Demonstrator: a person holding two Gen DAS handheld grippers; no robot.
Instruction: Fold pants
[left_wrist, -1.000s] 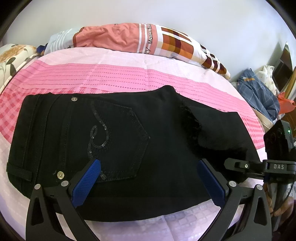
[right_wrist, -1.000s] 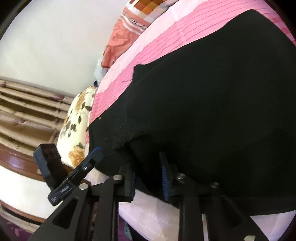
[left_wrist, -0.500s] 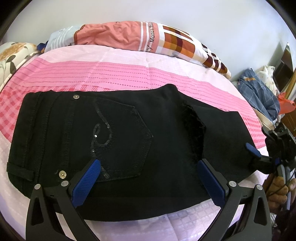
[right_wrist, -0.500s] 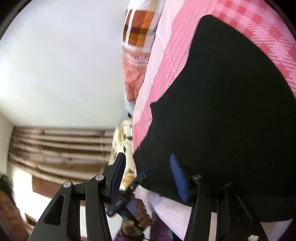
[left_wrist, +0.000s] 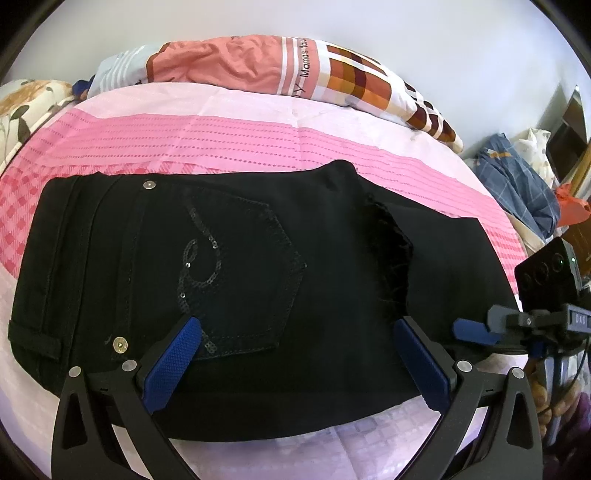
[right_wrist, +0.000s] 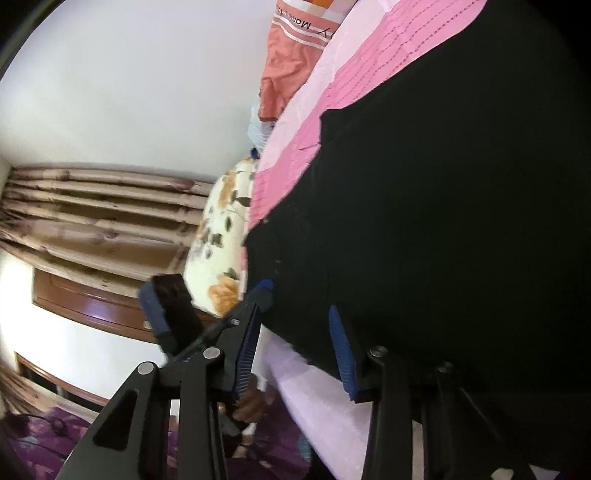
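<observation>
Since a second ago the right gripper (right_wrist: 291, 347) has swung back to the black denim pants (left_wrist: 229, 280) at their right end; its jaws are closing, nothing pinched yet, so another fold looks next. Pants lie mid-frame on the pink striped bedsheet (left_wrist: 221, 136), long axis left-right, waistband left. Left gripper (left_wrist: 295, 365) hovers wide open, empty.

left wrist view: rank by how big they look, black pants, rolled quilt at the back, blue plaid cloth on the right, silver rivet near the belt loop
1. black pants
2. rolled quilt, though it lies farther back, so it may really be bigger than it looks
3. blue plaid cloth
4. silver rivet
</observation>
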